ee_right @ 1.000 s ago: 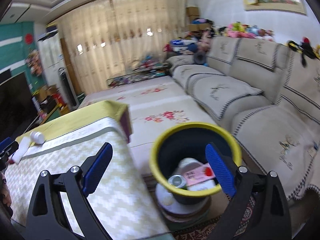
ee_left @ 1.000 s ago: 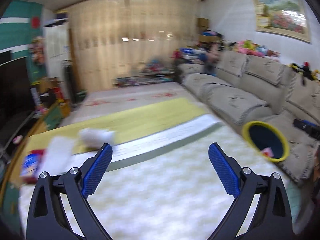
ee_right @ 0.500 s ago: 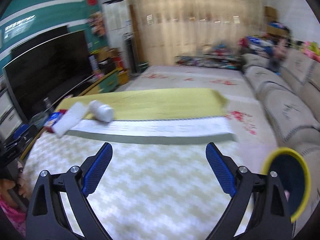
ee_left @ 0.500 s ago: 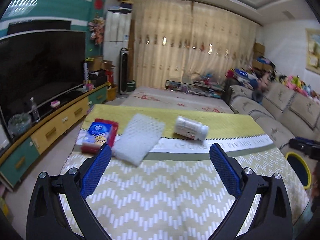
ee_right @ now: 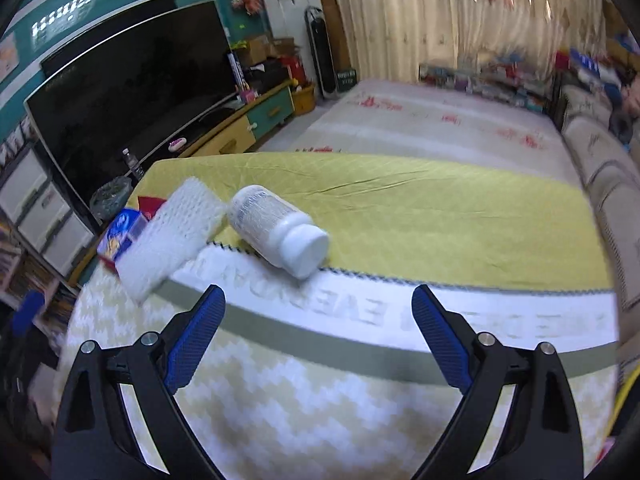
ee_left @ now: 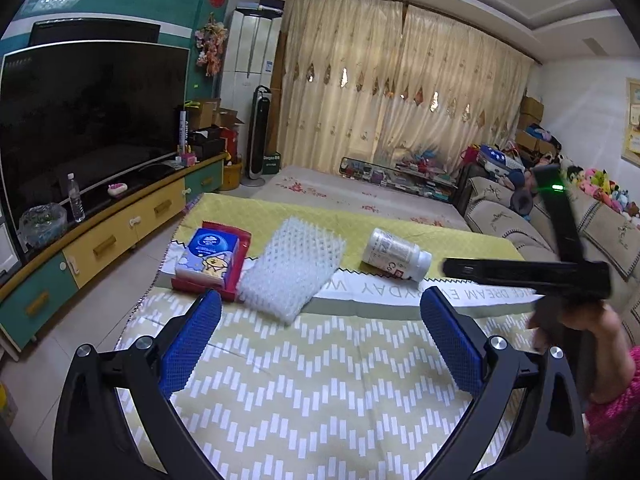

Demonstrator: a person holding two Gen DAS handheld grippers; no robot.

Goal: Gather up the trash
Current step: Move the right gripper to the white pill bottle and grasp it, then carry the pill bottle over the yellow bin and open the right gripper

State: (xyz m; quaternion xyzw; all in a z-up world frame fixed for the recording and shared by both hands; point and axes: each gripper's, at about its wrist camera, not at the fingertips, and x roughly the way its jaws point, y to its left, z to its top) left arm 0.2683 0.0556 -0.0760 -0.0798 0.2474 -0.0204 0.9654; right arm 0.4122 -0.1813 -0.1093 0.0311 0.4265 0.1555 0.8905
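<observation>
Three pieces of trash lie on the yellow-green tablecloth (ee_left: pixel 304 392): a white plastic bottle (ee_left: pixel 396 255) on its side, a white foam net sleeve (ee_left: pixel 292 270) and a blue and red tissue pack (ee_left: pixel 212 258). My left gripper (ee_left: pixel 320 322) hovers open over the near cloth, short of the sleeve. In the right wrist view the bottle (ee_right: pixel 278 230), sleeve (ee_right: pixel 172 236) and pack (ee_right: pixel 122 236) lie ahead; my right gripper (ee_right: pixel 318 320) is open, just short of the bottle. The right tool's black body (ee_left: pixel 528 274) shows at the left view's right side, held by a hand (ee_left: pixel 592 336).
A large TV (ee_left: pixel 88 120) on a green and yellow cabinet (ee_left: pixel 104 240) lines the left wall. A beige sofa (ee_left: pixel 520 224) runs along the right. Curtains (ee_left: pixel 400 100) close off the far end, with a floor mat (ee_right: pixel 440 128) beyond the table.
Both views swung left from the yellow bin beside the sofa to the table. The right gripper has come much closer to the bottle. Both stayed open.
</observation>
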